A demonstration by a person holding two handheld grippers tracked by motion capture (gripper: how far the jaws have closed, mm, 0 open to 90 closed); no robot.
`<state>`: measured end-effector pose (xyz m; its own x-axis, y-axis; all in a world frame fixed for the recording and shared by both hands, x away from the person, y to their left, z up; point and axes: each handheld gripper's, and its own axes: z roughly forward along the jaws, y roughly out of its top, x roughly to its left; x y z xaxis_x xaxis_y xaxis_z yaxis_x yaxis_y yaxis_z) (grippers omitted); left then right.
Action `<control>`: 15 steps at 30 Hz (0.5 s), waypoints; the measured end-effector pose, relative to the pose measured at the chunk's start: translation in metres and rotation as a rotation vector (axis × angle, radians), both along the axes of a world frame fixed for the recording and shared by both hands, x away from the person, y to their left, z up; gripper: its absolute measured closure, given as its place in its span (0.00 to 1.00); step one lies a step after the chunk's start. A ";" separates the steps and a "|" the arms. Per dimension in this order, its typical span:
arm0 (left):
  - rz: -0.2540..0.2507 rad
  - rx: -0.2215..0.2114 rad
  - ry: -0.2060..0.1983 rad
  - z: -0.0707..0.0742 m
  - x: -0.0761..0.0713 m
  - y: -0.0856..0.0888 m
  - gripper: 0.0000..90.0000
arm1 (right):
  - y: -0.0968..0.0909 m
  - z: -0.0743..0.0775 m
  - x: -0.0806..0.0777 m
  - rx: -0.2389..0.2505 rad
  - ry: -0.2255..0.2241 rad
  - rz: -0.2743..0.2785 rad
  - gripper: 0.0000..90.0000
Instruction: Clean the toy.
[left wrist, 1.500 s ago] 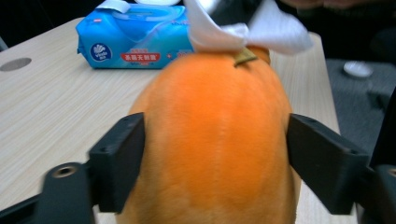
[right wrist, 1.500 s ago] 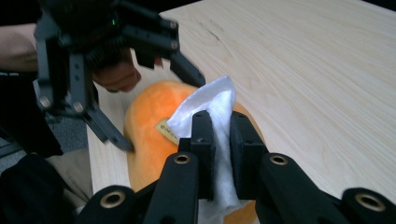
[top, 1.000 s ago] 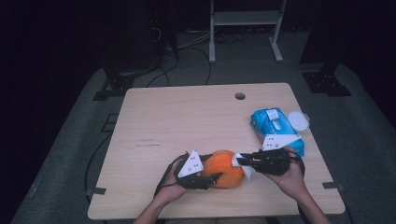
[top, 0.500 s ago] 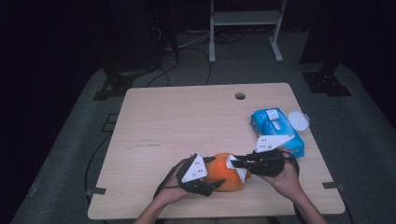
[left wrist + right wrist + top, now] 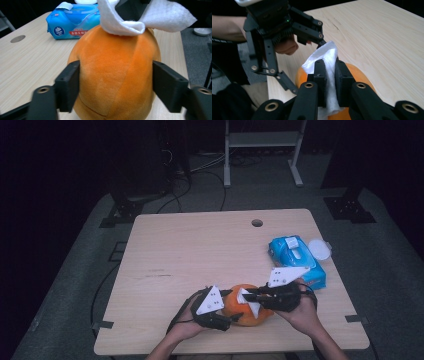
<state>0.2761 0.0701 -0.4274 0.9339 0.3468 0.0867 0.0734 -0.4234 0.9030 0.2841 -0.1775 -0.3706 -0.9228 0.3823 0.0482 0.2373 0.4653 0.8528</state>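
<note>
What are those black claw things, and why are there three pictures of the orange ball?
A person holds a grabbing tool in each hand. One camera looks down from above; the other two ride on the tools, so you see close-ups. The left gripper has its black fingers on either side of the orange plush toy, and they have just been closing in a little. The right gripper pinches a white wipe against the toy's top. On the wooden table lies a blue wipes pack.
</note>
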 end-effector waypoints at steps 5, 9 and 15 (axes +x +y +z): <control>0.032 -0.058 0.134 -0.008 0.012 0.004 0.18 | -0.012 -0.004 0.005 0.026 0.035 -0.023 0.90; 0.037 -0.034 0.069 -0.001 0.004 -0.002 0.32 | -0.005 0.000 0.000 0.003 0.006 -0.023 0.90; 0.022 -0.023 0.060 0.001 -0.001 -0.003 0.35 | 0.001 0.004 -0.004 -0.020 -0.022 0.002 0.90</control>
